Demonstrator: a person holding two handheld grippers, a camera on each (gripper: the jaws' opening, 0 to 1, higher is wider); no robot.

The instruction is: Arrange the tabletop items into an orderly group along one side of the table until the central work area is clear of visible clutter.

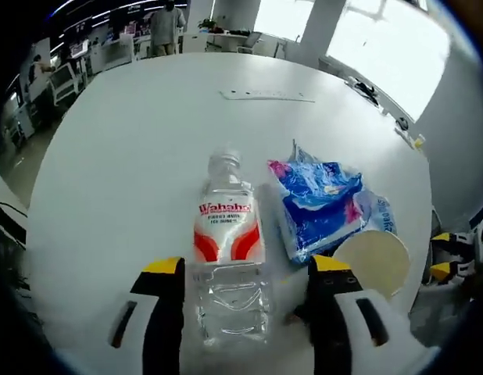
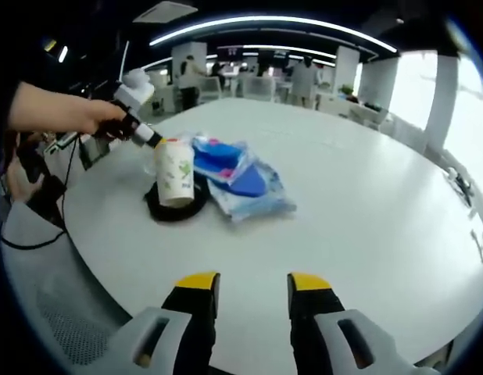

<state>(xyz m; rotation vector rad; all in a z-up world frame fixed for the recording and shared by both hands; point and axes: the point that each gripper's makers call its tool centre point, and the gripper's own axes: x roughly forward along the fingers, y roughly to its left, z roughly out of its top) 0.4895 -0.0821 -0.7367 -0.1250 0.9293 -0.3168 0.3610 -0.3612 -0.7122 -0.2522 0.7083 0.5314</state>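
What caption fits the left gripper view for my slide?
Open left gripper straddles a lying water bottle beside a blue packet on the white table.

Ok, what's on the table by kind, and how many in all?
Bottle: 1
Cup: 1
Blue pack: 1
Black ring: 1
Strip: 1
Total: 5

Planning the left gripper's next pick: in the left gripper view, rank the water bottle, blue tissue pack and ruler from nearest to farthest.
1. Water bottle, lying between the left gripper's jaws.
2. Blue tissue pack, just right of the bottle.
3. Ruler, across the table at its far side.
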